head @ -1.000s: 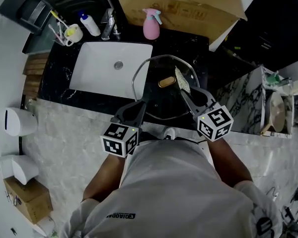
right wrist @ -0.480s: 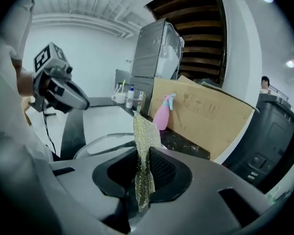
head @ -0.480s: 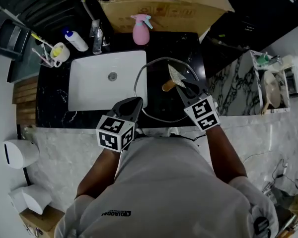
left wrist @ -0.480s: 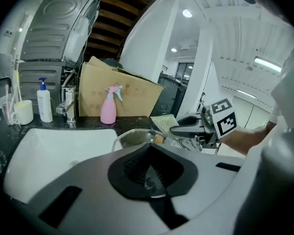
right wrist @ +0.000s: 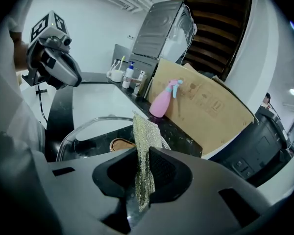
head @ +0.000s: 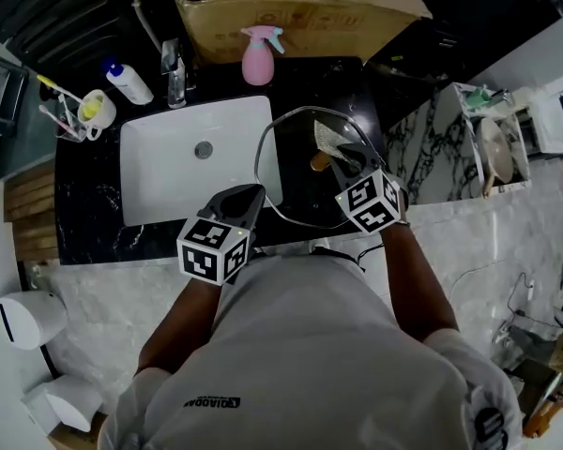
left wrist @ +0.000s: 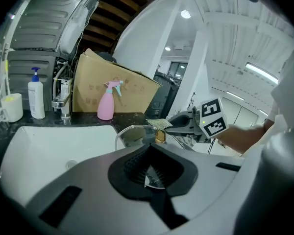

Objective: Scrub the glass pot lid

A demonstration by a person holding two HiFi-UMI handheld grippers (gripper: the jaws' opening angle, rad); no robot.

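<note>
The glass pot lid (head: 281, 129) lies tilted over the black counter, right of the sink, with a wooden knob (head: 320, 162) at its middle. My left gripper (head: 253, 193) is shut on the lid's near rim; the glass edge sits between its jaws (left wrist: 148, 169). My right gripper (head: 349, 162) is shut on a gold mesh scrub cloth (head: 329, 139), held over the lid just beyond the knob. In the right gripper view the cloth (right wrist: 145, 146) stands up from the closed jaws above the lid (right wrist: 85, 128) and knob (right wrist: 121, 144).
A white sink (head: 174, 172) with a faucet (head: 173, 71) lies left of the lid. Behind stand a pink spray bottle (head: 256, 59), a cardboard box (head: 291, 12), a soap bottle (head: 127, 80) and a cup of toothbrushes (head: 91, 109). A marble ledge (head: 450, 223) runs along the near edge.
The right gripper has brought the cloth in over the lid, closer to the knob. The left gripper keeps its hold on the rim. The head view has shifted.
</note>
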